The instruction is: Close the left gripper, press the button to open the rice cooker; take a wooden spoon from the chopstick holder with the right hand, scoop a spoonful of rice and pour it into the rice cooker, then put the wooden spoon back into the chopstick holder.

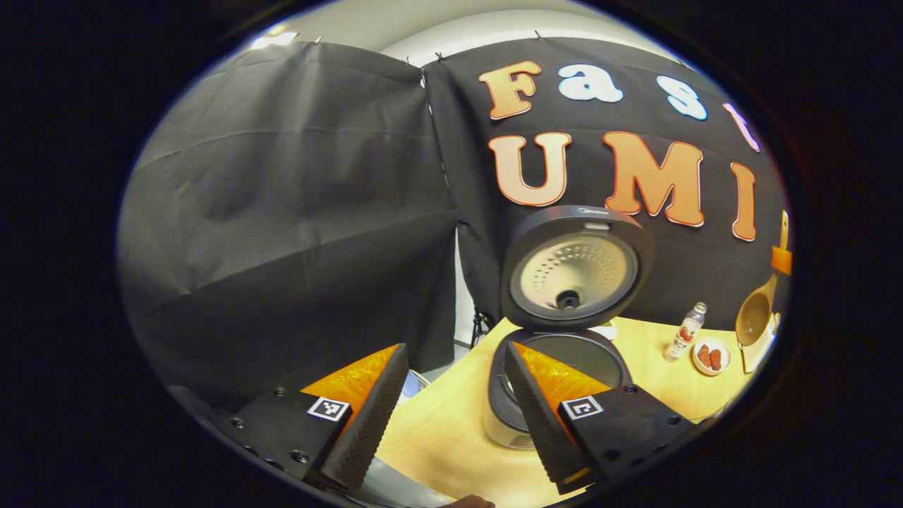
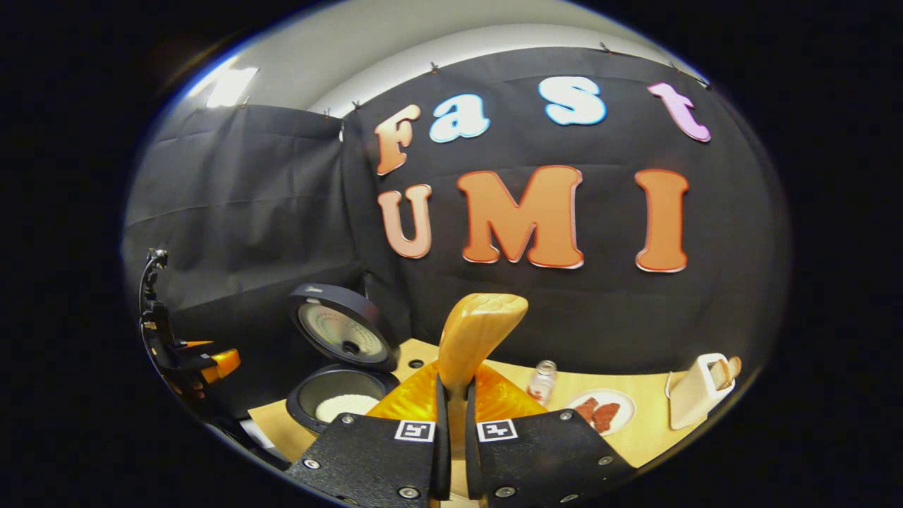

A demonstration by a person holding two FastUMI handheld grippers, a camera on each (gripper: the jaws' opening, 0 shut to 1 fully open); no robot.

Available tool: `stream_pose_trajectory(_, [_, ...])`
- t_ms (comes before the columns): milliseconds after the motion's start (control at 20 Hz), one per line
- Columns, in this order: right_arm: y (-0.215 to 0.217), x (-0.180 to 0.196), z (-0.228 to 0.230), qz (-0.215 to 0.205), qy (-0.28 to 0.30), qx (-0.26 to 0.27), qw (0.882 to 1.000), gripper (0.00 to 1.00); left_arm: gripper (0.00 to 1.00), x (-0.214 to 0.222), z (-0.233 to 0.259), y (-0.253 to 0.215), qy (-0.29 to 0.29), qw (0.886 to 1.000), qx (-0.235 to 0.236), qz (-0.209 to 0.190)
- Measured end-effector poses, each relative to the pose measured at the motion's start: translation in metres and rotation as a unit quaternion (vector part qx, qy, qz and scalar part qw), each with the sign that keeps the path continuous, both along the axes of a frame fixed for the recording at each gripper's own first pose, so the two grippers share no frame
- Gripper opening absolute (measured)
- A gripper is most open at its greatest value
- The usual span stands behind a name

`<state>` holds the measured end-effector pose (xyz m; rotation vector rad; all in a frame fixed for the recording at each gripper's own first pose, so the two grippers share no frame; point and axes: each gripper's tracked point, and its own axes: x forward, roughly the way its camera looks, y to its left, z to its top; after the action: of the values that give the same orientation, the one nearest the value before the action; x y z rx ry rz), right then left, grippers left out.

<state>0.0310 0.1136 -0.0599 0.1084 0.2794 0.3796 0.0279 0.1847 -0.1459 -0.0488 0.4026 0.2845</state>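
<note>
Right gripper (image 2: 452, 406) grips wooden spoon (image 2: 474, 337); rice (image 2: 345, 407) inside rice cooker (image 2: 338, 367).

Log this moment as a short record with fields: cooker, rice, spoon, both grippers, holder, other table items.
rice cooker: lid raised, pot open
rice: white heap inside the pot
wooden spoon: handle clamped upright in the right gripper, spoon above the table
left gripper: open, fingers apart, empty, in front of the cooker
chopstick holder: white, at the table's right end
other items: small bottle, plate with reddish pieces
table: light wood
</note>
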Motion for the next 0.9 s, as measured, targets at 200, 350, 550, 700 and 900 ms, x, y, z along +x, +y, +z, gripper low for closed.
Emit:
stream_pose_trajectory(200, [-0.077, -0.021, -0.048, -0.076, 0.055, 0.01, 0.996, 0.08, 0.94, -0.001, -0.012, -0.033, 0.027, 0.999, -0.016, -0.026])
stream_pose_trajectory(350, [-0.132, -0.042, -0.082, -0.134, 0.089, 0.011, 0.987, 0.08, 0.94, 0.001, -0.005, -0.047, 0.027, 0.999, -0.013, -0.03])
stream_pose_trajectory(550, [-0.182, -0.068, -0.121, -0.188, 0.131, 0.022, 0.973, 0.08, 0.91, 0.005, 0.005, -0.061, 0.022, 0.999, -0.002, -0.037])
stream_pose_trajectory(700, [-0.199, -0.077, -0.146, -0.21, 0.147, 0.024, 0.966, 0.08, 0.91, 0.01, 0.014, -0.069, 0.017, 0.999, 0.005, -0.042])
stream_pose_trajectory(900, [-0.203, -0.083, -0.188, -0.22, 0.184, 0.036, 0.957, 0.08, 0.94, 0.015, 0.025, -0.077, 0.011, 0.999, 0.01, -0.045])
